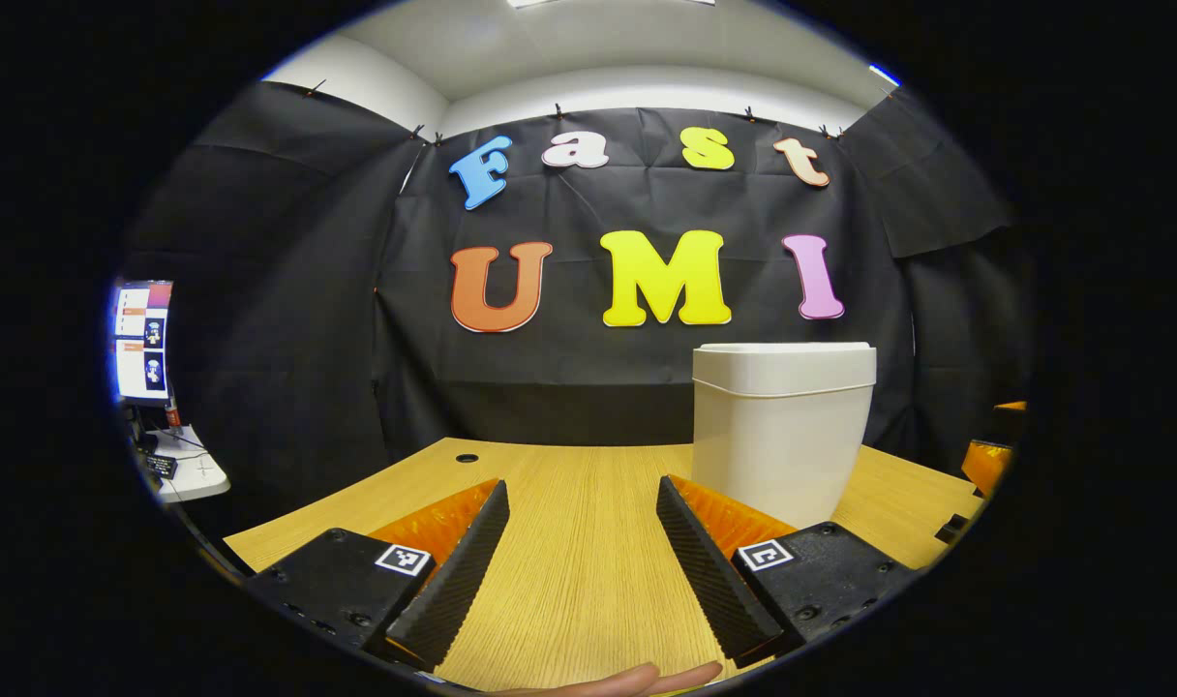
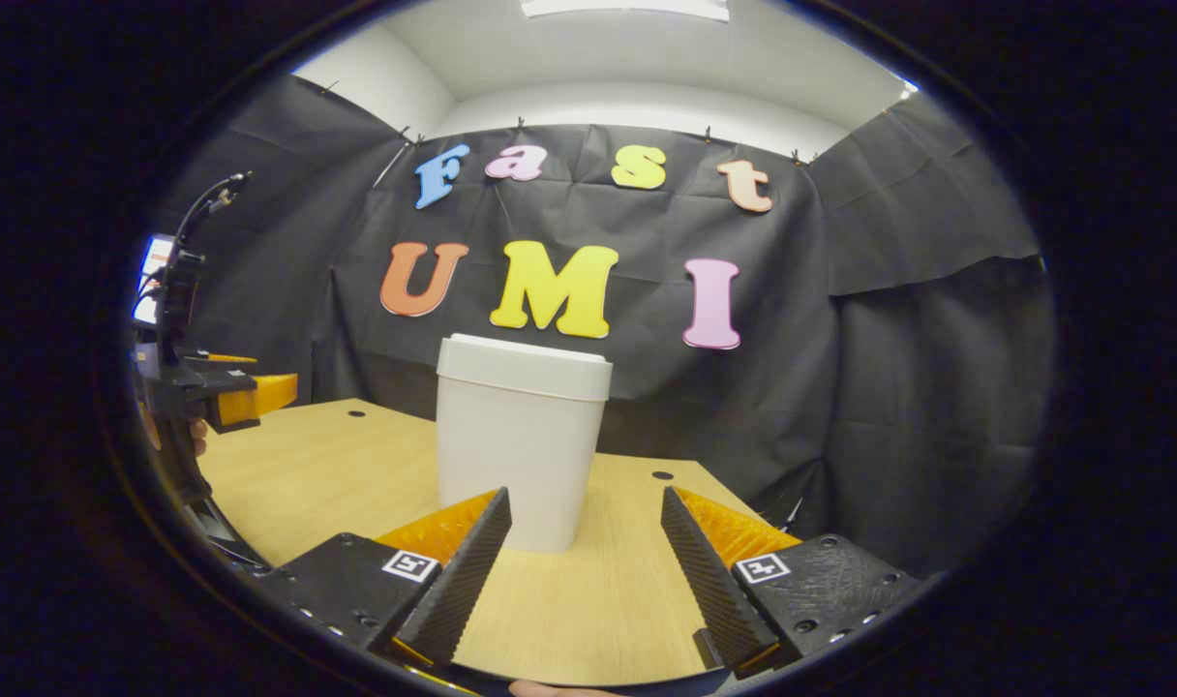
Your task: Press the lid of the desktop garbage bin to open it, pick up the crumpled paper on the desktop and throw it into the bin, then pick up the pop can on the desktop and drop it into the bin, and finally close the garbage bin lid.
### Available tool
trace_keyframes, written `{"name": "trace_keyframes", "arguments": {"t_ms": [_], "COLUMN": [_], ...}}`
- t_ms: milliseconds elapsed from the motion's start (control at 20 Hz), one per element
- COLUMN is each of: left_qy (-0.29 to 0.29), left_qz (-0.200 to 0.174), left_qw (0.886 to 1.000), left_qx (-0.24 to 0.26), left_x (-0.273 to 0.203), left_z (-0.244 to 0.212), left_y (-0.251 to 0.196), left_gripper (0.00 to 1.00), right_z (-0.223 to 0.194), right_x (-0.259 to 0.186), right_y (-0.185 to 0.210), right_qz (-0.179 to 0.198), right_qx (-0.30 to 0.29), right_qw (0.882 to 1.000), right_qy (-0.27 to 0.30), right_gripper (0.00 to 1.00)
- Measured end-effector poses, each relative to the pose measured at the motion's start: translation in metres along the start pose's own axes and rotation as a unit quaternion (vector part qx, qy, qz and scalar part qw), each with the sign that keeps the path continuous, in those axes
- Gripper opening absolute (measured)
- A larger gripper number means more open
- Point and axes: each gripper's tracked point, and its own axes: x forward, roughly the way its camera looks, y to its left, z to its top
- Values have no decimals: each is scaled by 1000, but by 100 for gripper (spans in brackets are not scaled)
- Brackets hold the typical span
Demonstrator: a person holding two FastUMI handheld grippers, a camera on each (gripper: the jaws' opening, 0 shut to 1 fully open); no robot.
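Fingertips (image 1: 637,680) of the person's hand are peeking in at the bottom edge of the left gripper view, cut off by the rim, and a sliver of skin is showing the same way at the bottom of the right gripper view. At the far left of the left gripper view a monitor (image 1: 143,341) is glowing above a small white side table (image 1: 194,471), both squeezed by the lens and hard to make out.

Left tongs (image 1: 581,534) are standing spread wide with nothing between the 2 fingers, hovering over the wooden desk (image 1: 569,571). The white garbage bin (image 1: 780,431) is standing on the desk ahead of them and off to the right, just beyond the right finger, which is covering its lower corner. Its lid (image 1: 784,368) is sitting flat and closed on top, and the bin's long axis is running upright.

Right tongs (image 2: 586,542) are also spread apart and gripping nothing. From here the bin is rising ahead and slightly left, its base partly hidden behind the left finger. The left tongs are showing at the far left edge of the right gripper view, well apart from the bin.
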Motion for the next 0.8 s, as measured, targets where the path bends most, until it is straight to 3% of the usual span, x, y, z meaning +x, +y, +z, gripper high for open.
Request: {"name": "trace_keyframes", "arguments": {"t_ms": [350, 800], "left_qy": [4, -3], "left_qz": [-18, 8], "left_qw": [1000, 1000], "left_qx": [14, 19], "left_x": [-9, -24], "left_z": [1, 13], "left_y": [-18, -43], "left_gripper": [99, 99], "right_z": [-5, -2], "right_x": [-5, -7], "right_y": [0, 8], "right_qz": [10, 15], "right_qx": [-4, 43], "right_qw": [1000, 999], "right_qy": [16, 19], "right_gripper": [96, 98]}}
